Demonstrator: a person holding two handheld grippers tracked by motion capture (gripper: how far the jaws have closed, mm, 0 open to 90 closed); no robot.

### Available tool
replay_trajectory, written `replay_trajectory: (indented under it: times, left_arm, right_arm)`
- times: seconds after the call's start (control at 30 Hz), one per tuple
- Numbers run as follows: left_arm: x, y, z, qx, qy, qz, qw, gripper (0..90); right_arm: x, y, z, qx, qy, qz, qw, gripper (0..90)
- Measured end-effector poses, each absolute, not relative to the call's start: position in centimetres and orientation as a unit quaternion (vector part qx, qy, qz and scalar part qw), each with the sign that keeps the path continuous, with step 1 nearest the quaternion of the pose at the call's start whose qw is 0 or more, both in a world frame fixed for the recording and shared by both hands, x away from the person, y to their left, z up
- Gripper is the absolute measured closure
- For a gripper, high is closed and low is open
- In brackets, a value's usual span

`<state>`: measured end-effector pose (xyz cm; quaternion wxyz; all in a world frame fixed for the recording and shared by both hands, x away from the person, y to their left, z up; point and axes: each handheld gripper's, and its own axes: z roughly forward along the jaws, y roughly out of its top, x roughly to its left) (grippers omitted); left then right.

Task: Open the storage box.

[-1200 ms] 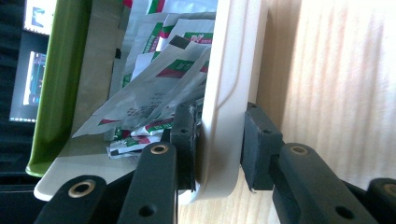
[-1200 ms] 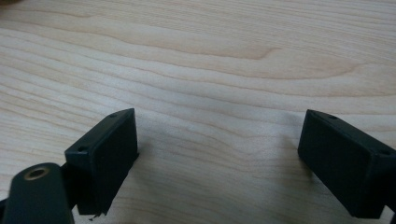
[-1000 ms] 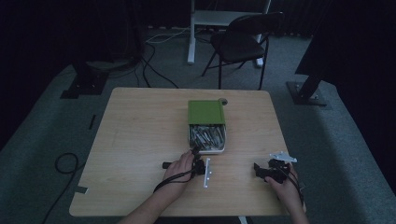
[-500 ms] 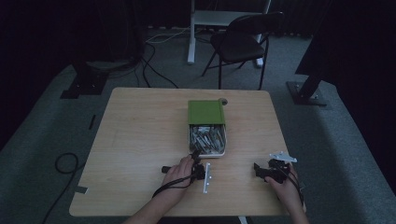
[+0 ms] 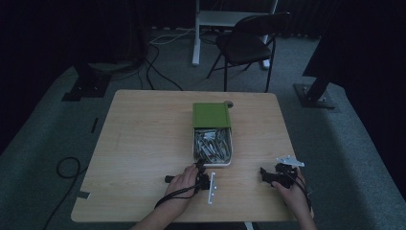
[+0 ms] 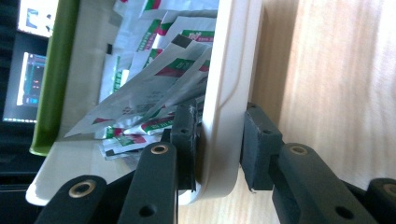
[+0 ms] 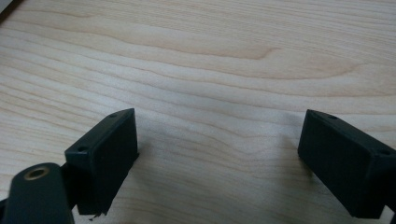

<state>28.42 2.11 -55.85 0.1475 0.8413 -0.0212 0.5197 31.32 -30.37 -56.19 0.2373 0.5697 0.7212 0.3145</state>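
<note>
A white box (image 5: 194, 152) full of small foil sachets (image 5: 213, 143) sits mid-table, its green lid (image 5: 211, 115) folded back at the far end. My left gripper (image 5: 201, 171) is at the box's near end. In the left gripper view my left gripper (image 6: 219, 137) is shut on the box's white wall (image 6: 229, 70), one pad inside among the sachets (image 6: 154, 88) and the other outside. My right gripper (image 5: 271, 176) rests near the table's front right; its jaws (image 7: 219, 158) stand open over bare wood with nothing between them.
The wooden table (image 5: 143, 139) has free room to the left and behind the box. A small round thing (image 5: 228, 103) lies by the lid's far corner. Beyond the table stand a black chair (image 5: 246, 45) and loose floor cables (image 5: 160, 72).
</note>
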Motion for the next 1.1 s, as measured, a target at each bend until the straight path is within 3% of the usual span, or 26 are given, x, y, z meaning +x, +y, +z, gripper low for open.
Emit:
replay_trajectory:
  times: [1.1]
  left_arm:
    - [26.6,2.1,-55.7,0.846,-0.019,0.505,0.168,70.0]
  right_arm:
    - [31.3,-30.4,-56.2,0.570,0.721,0.314,0.238,11.6]
